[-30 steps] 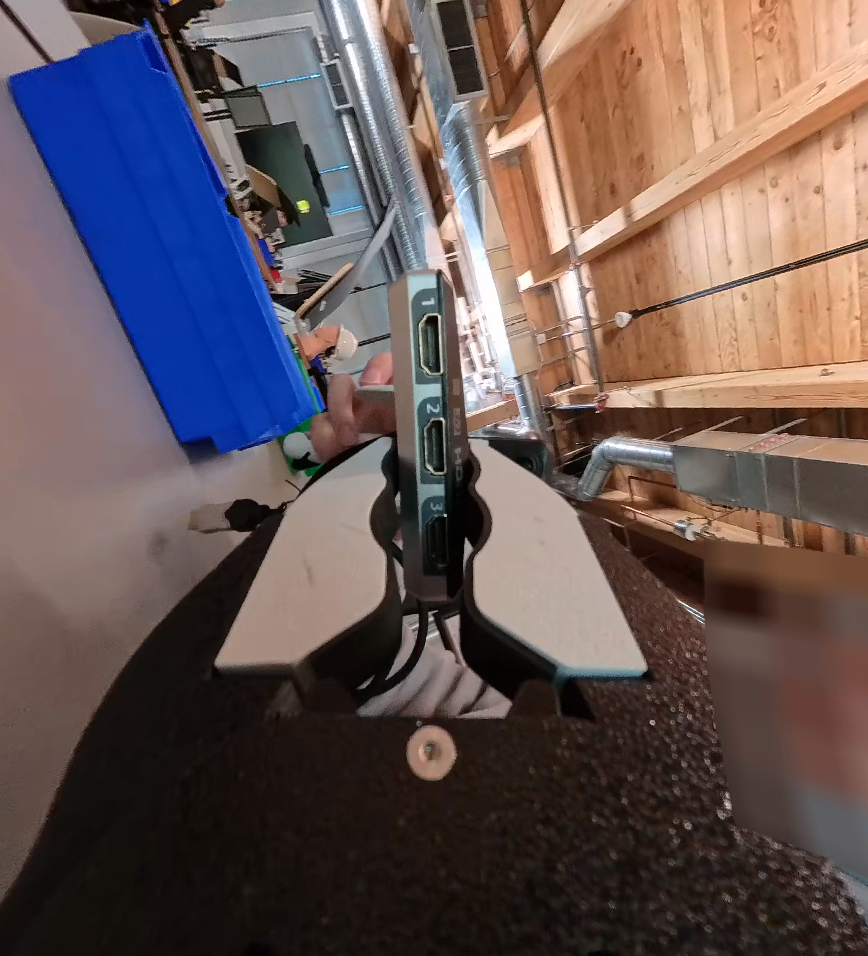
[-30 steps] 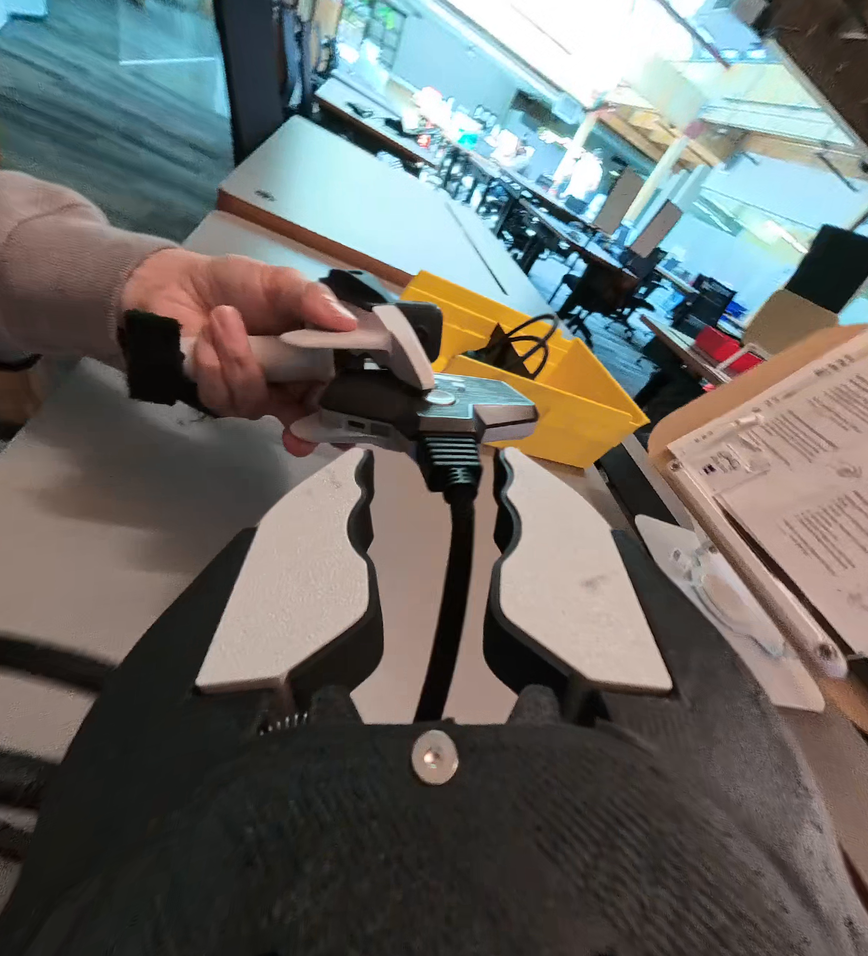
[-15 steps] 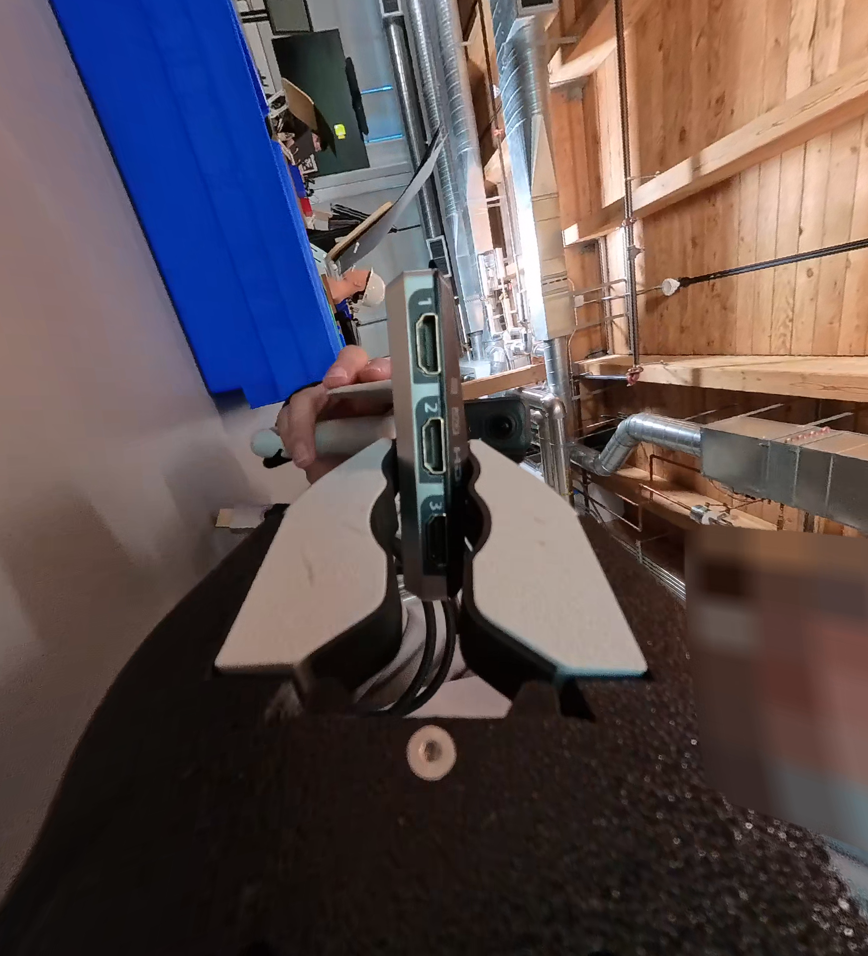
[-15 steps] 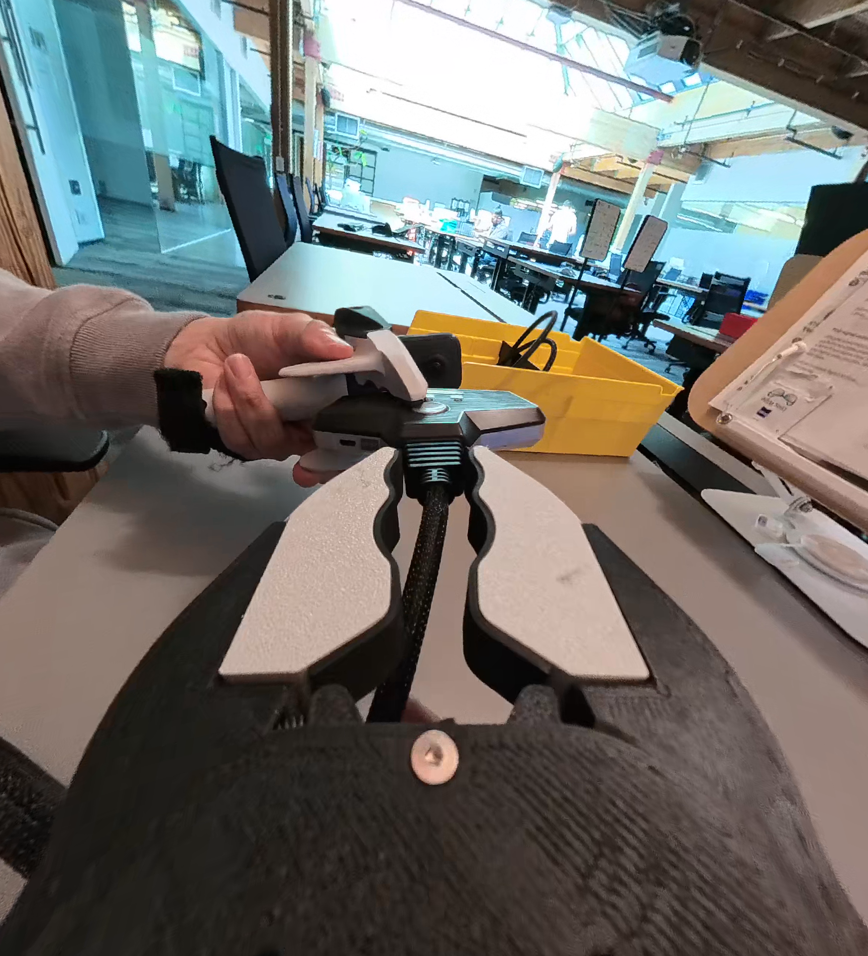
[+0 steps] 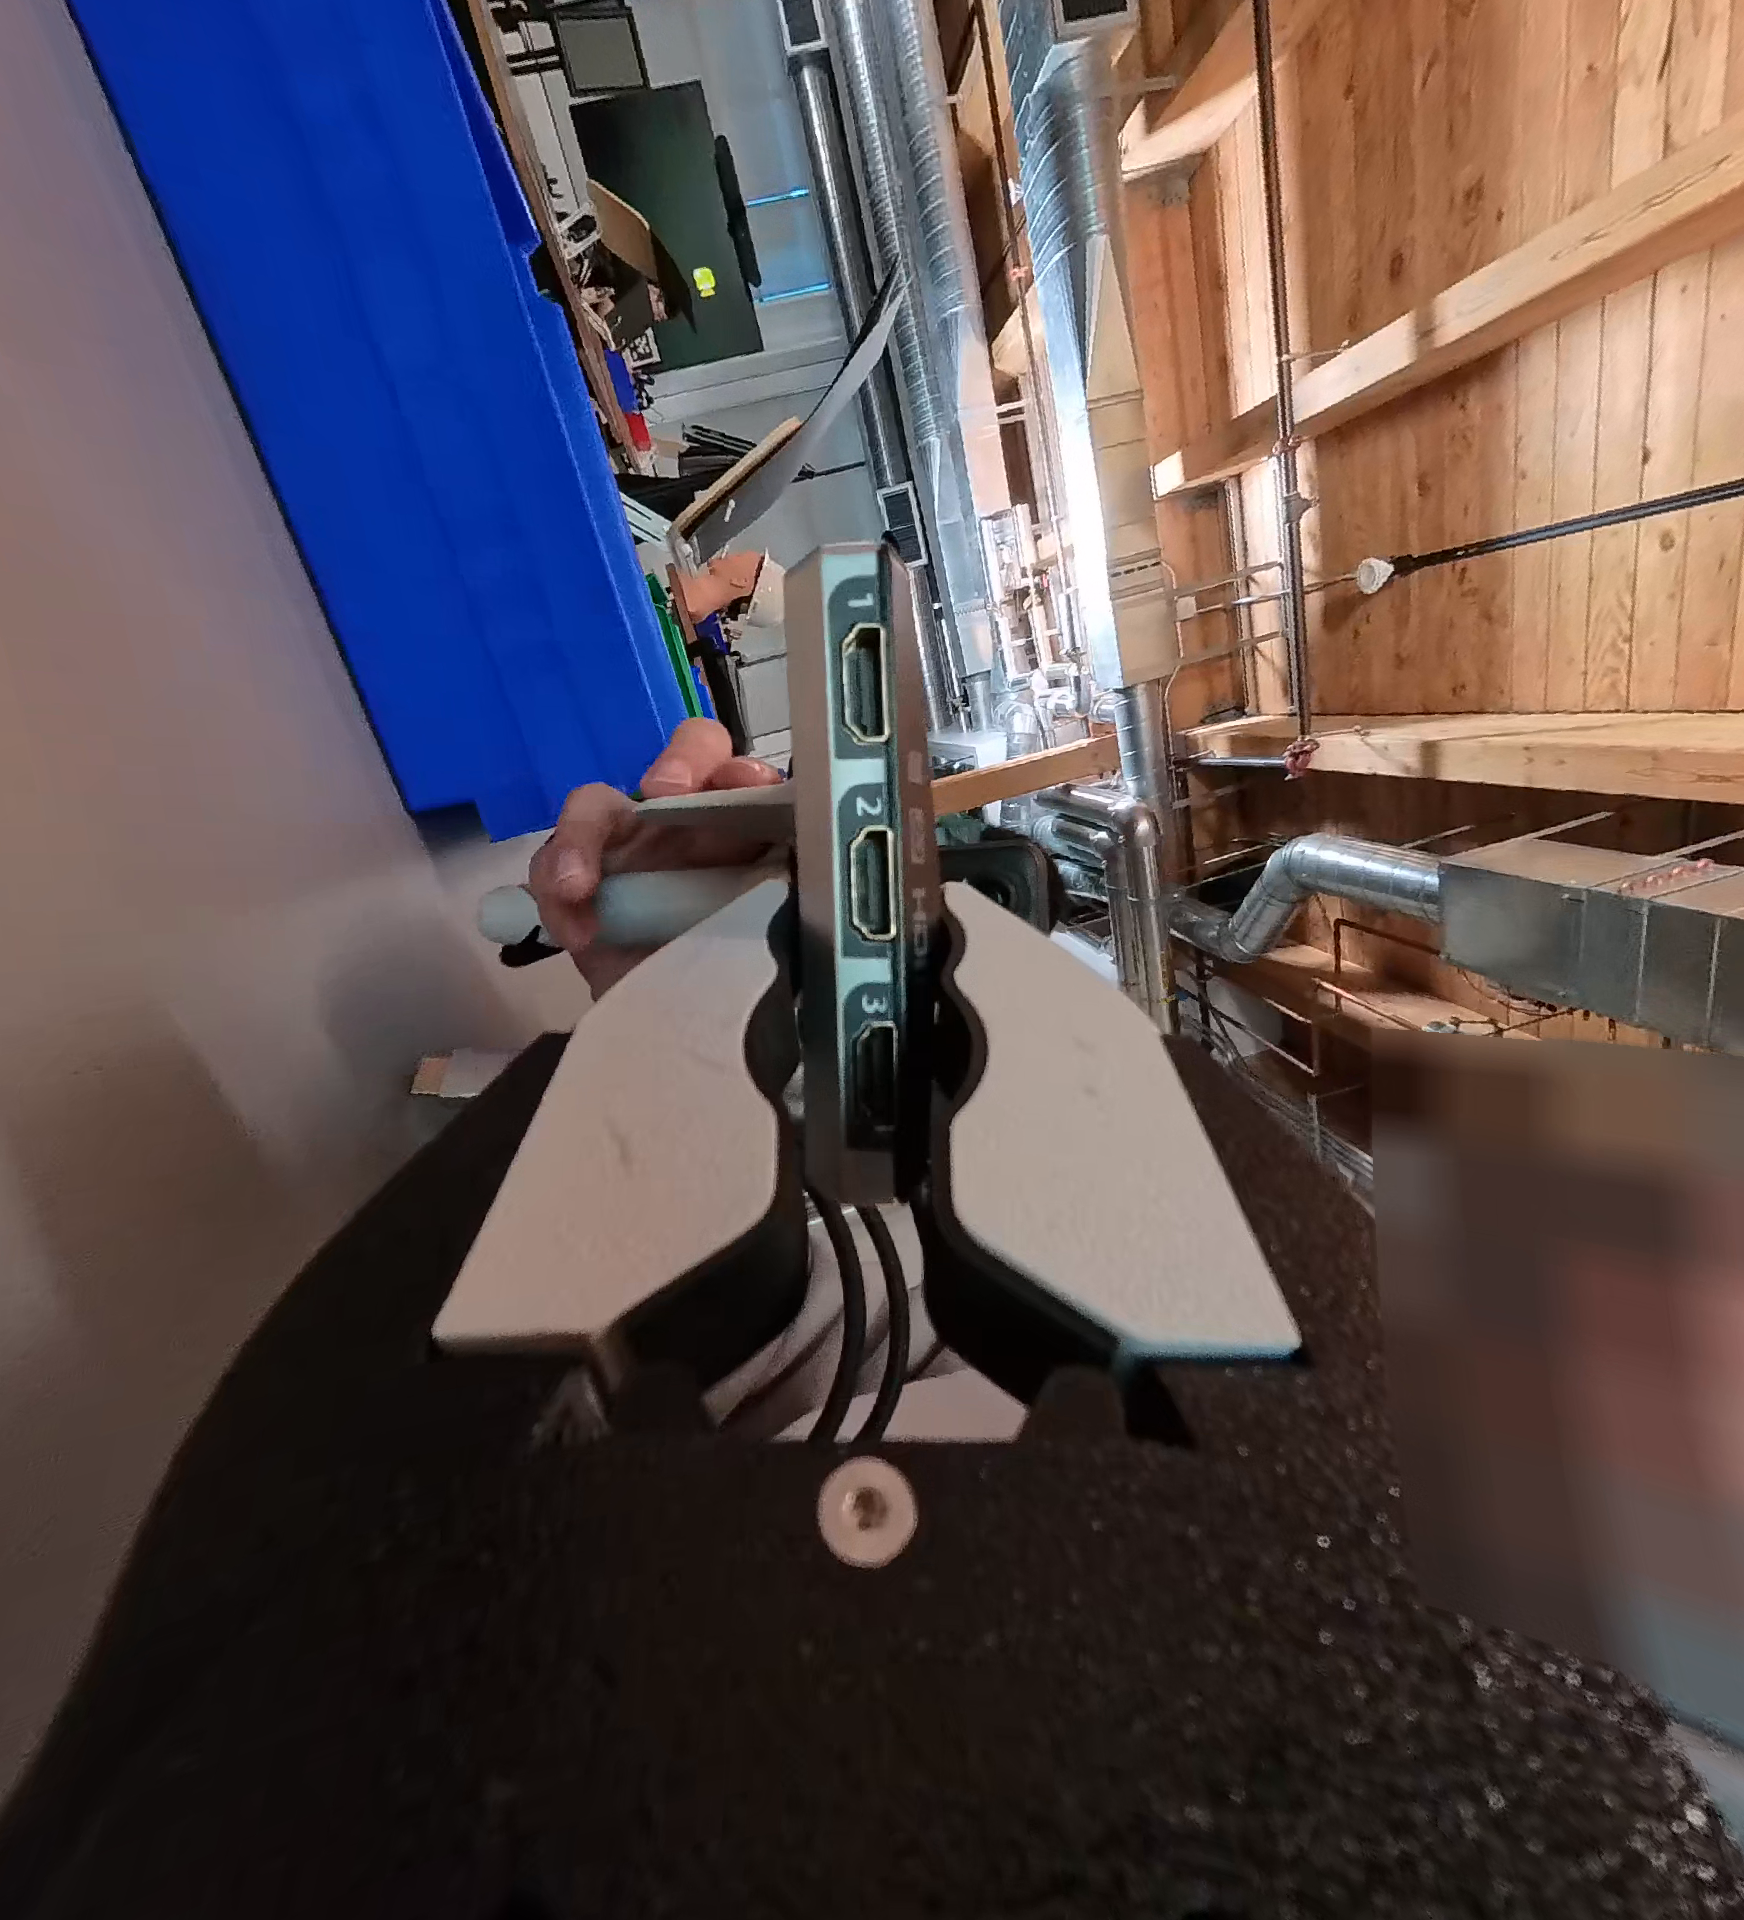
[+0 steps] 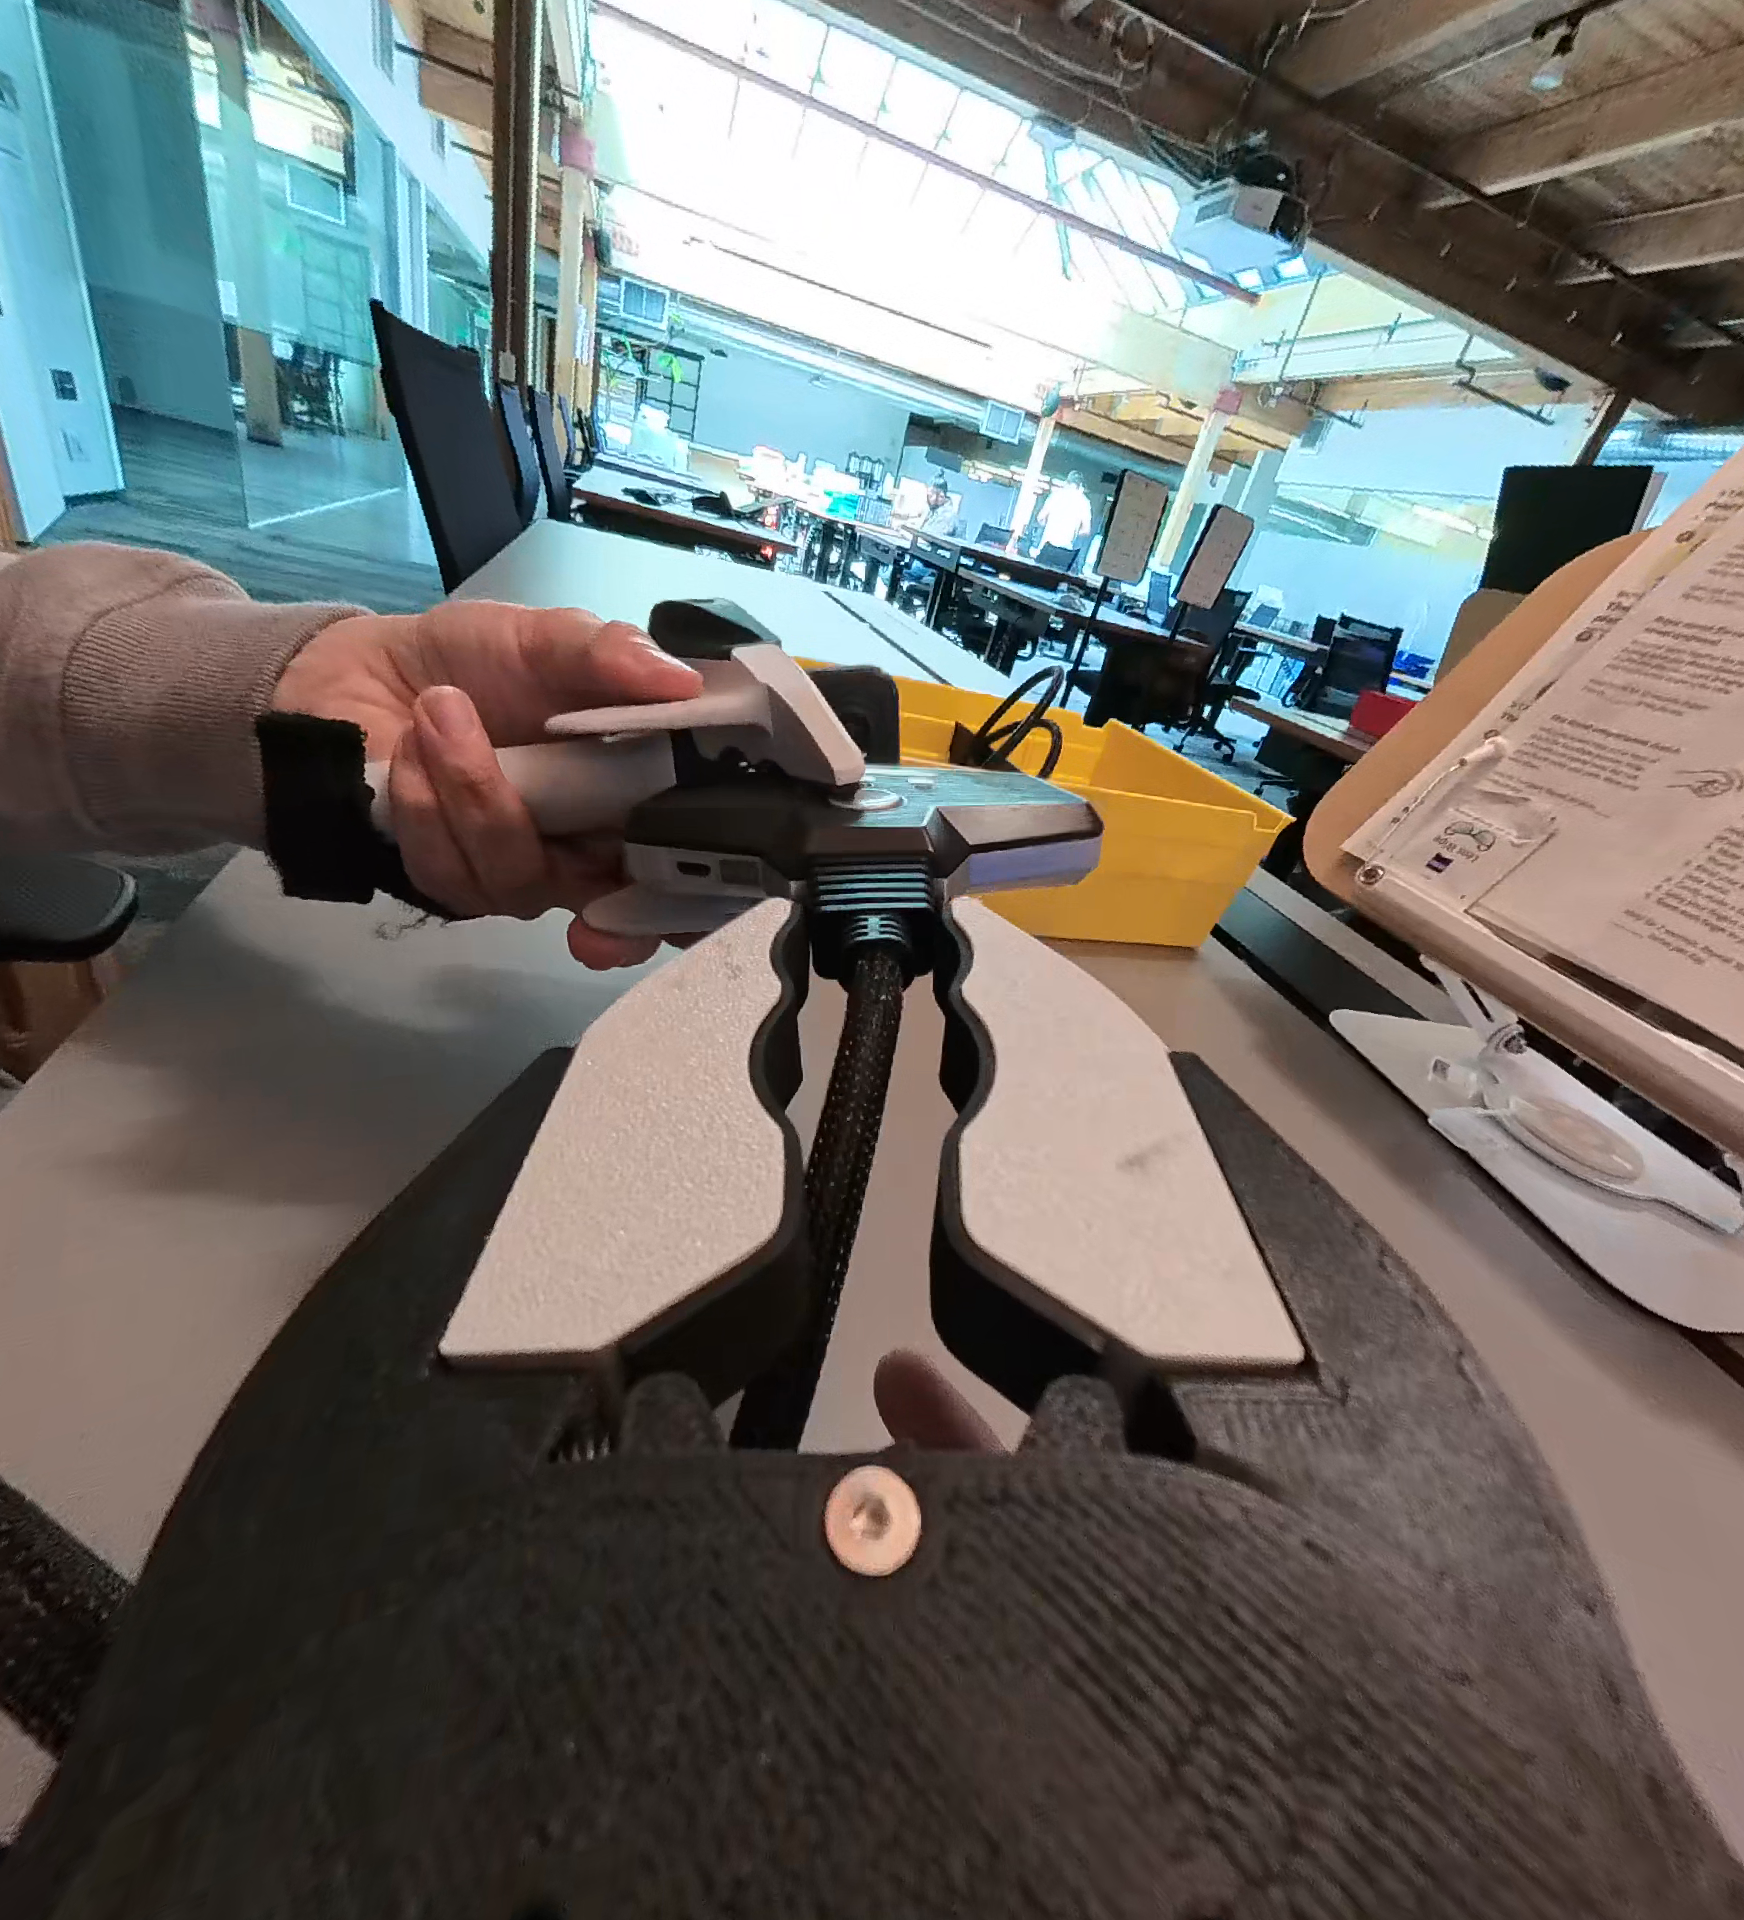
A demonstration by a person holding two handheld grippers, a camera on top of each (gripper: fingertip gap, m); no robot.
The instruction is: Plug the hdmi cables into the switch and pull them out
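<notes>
My left gripper [image 5: 863, 940] is shut on the grey HDMI switch [image 5: 860, 831] and holds it on edge in the air. Its three numbered ports face the camera and are empty. Two thin black wires [image 5: 878, 1330] hang below it. In the right wrist view the switch [image 6: 993, 831] lies flat in the left gripper [image 6: 743, 748], which a hand holds. My right gripper [image 6: 868, 935] is shut on the ribbed black plug [image 6: 868, 894] of a braided HDMI cable [image 6: 842, 1153]. The plug sits in the switch's near side.
A yellow bin [image 6: 1169, 842] with a coiled black cable stands behind the switch on the white table [image 6: 224, 1091]. A tilted document stand with papers [image 6: 1626, 790] is at the right. A blue bin [image 5: 380, 416] shows in the left wrist view. A black chair stands far left.
My right gripper's fingers closed from apart onto the cable plug at the switch. Both grippers and the switch rose and levelled off above the table.
</notes>
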